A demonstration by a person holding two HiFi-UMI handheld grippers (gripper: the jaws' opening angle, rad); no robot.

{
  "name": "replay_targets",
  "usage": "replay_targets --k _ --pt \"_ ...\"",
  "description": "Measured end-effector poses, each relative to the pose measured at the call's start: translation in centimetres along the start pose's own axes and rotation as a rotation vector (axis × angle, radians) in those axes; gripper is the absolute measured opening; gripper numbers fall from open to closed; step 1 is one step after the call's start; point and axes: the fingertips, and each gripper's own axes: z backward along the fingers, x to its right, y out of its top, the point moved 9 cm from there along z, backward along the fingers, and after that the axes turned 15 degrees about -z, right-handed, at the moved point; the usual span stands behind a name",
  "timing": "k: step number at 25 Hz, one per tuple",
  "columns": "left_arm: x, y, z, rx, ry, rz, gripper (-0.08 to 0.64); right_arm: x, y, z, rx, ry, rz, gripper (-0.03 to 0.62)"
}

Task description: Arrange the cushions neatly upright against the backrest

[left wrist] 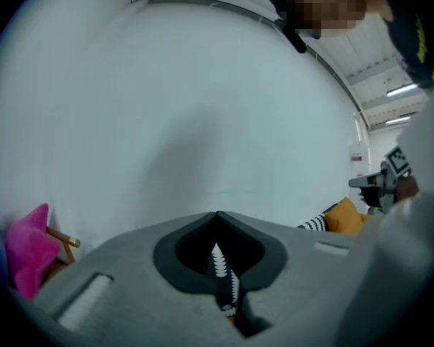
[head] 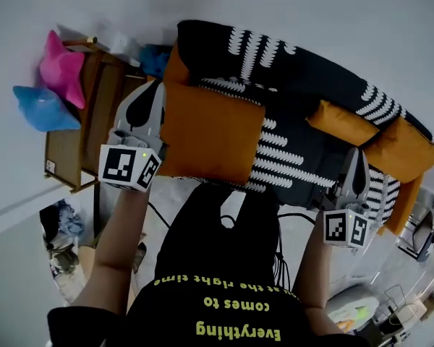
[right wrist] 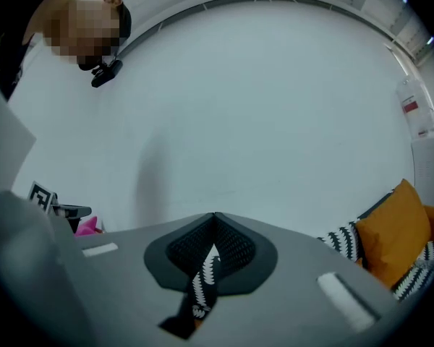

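Observation:
A sofa [head: 304, 85] under a black cover with white patterns fills the middle of the head view. A large orange cushion [head: 210, 132] lies at its left end. Two more orange cushions [head: 341, 121] [head: 405, 152] lean at the right end. My left gripper [head: 153, 89] is shut, just left of the large cushion's edge. My right gripper [head: 356, 154] is shut over the seat, below the right cushions. In both gripper views the jaws are pressed together and point at the white wall. Only a thin strip of patterned cover shows through the slit between them. I see nothing gripped.
A wooden chair [head: 94, 114] stands left of the sofa with a pink star cushion [head: 61, 67] and a blue star cushion [head: 43, 108] on it. Another blue item [head: 155, 58] sits behind the sofa's left arm. Clutter and cables lie on the floor at the lower right [head: 412, 237].

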Motion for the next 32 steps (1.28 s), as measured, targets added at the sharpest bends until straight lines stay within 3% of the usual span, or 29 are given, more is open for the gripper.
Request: replay_targets --k 5,10,16,23,24,25,26,28,32 --pt "-4.4 -4.4 2.2 -0.016 0.02 0.064 0.0 -5.3 -2.7 -1.4 -0.037 0.022 0.036 0.011" --pt "-5.2 -8.2 3.3 -0.084 0.047 0.109 0.0 -7.2 -6.3 -2.7 -0.117 0.046 0.05 0.011" --pt "-5.3 -12.7 4.4 -0.199 0.079 0.068 0.0 -6.2 -14.2 -3.7 -0.263 0.071 0.002 0.011" --pt "-4.3 -18.8 4.8 -0.316 0.133 0.134 0.002 -2.0 -24.1 -6.1 -0.453 0.101 -0.099 0.028" --pt "-4.0 -19.9 4.5 -0.34 0.106 0.154 0.029 -0.9 -25.8 -6.6 -0.497 0.108 -0.141 0.042" --pt "-3.6 -21.1 4.1 -0.364 0.06 0.181 0.104 0.1 -27.5 -7.2 -0.548 0.122 -0.2 0.075" --pt "-3.1 -22.1 3.7 -0.391 0.007 0.205 0.171 1.2 -29.2 -7.8 -0.594 0.14 -0.264 0.138" --pt "-2.1 -24.0 3.0 -0.452 -0.063 0.212 0.252 3.2 -32.6 -8.8 -0.665 0.156 -0.344 0.192" --pt "-0.7 -27.2 2.4 -0.565 -0.029 0.128 0.328 7.0 -38.9 -9.9 -0.803 0.117 -0.272 0.282"
